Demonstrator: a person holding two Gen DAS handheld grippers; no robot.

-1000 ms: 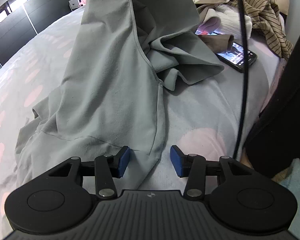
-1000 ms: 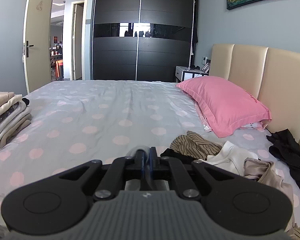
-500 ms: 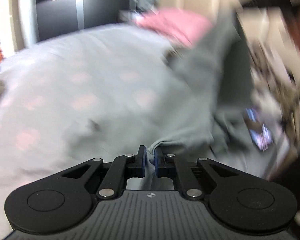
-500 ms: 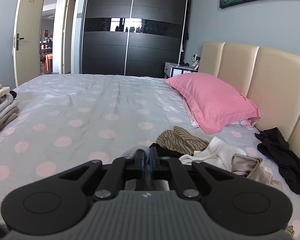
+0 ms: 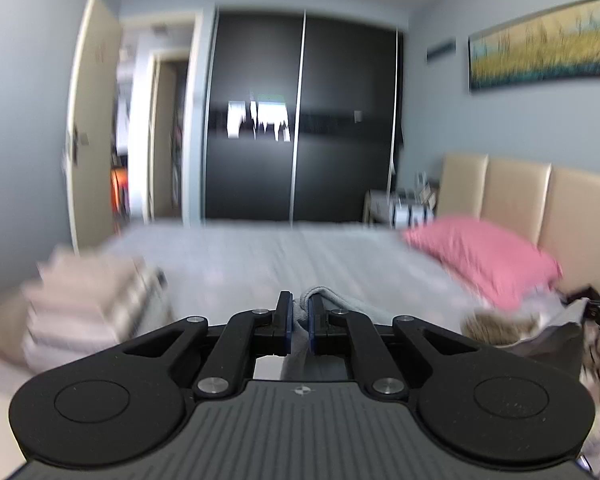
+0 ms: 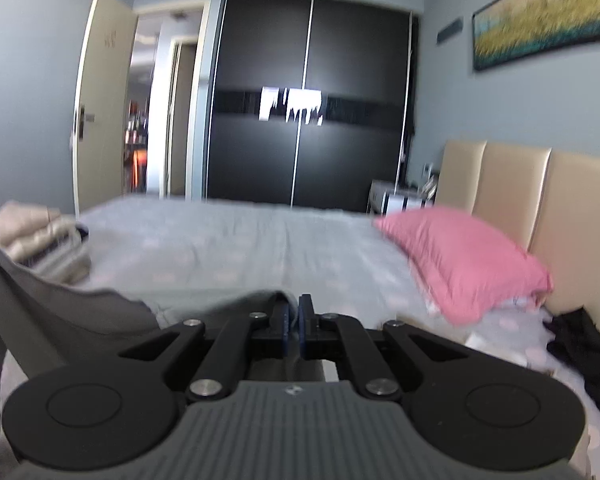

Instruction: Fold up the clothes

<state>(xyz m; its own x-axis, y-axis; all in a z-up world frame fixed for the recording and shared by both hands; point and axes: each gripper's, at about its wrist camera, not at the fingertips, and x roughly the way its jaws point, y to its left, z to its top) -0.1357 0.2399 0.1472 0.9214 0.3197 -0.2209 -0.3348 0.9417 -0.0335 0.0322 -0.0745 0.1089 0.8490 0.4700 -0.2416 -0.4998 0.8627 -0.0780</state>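
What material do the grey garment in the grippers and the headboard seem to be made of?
Grey garment: probably a soft, matte knit or brushed cloth; it bunches and drapes limply with no shine. Headboard: seemingly beige leather or faux leather on padded panels; it has a smooth sheen and vertical seams. Motion blur hides the finer texture.

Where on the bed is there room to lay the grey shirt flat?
The bare patch is the middle of the bed, between the folded stack and the pink pillow. It gets crowded near the headboard side, with the black garment and a clothes pile. Both the left gripper and the right gripper pinch the grey shirt.
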